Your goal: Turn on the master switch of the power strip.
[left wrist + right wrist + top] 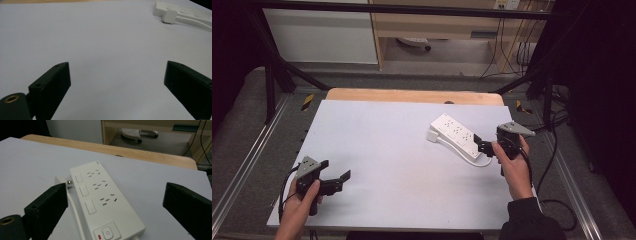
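Two grippers over white table [392, 145]; left gripper [335, 179] jaws wide, empty, near front-left edge; right gripper [479, 145] jaws wide, straddling power strip [457, 135] end

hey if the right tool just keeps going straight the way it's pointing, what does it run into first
Most likely the white power strip. It lies right ahead of the open right tool, lined up between the jaws with its power-button end nearest. The exact gap is hard to judge.
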### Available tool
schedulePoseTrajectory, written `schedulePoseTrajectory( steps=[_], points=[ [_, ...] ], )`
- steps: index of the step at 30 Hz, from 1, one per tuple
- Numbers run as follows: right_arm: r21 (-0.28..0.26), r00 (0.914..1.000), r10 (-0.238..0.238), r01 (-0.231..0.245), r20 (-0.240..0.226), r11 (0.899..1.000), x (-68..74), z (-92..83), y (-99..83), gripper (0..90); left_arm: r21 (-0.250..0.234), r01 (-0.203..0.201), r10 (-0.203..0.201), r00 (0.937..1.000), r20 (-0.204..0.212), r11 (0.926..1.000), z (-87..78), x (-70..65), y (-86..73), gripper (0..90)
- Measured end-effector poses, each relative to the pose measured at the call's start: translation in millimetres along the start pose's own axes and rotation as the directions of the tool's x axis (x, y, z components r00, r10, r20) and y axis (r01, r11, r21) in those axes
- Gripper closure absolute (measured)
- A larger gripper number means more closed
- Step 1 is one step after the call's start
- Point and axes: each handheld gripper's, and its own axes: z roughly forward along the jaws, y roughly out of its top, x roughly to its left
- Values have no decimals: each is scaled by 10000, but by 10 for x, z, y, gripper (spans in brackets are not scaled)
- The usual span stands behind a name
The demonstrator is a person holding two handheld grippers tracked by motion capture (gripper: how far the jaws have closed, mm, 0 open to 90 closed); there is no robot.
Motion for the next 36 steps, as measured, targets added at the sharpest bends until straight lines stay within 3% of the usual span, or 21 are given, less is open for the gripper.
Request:
schedulePoseTrajectory(
  steps=[5,10,15,24,29,36],
  points=[
    [4,9999,113,-113,-78,9999,25,-73,21,29,11,-49,48,10000,65,10000,-1,-1,-1,68],
    [113,9996,-159,156,233,9998,62,-128,21,53,-12,-43,43,10000,57,10000,-5,0,0,68],
    [62,9997,-242,243,-78,9997,103,-197,20,28,-72,-4,4,10000,47,10000,-17,5,3,67],
    [-405,9994,-291,283,-187,9988,114,-352,-5,26,-98,36,-35,10000,9,9999,-19,10,3,65],
    [-455,9984,-566,565,-8,9974,128,-399,-57,27,-147,41,-40,10000,38,9999,-27,6,4,65],
    [-474,9983,-571,567,-77,9973,166,-479,-195,29,-243,-23,25,10000,83,9997,-42,9,9,65]
  ],
)
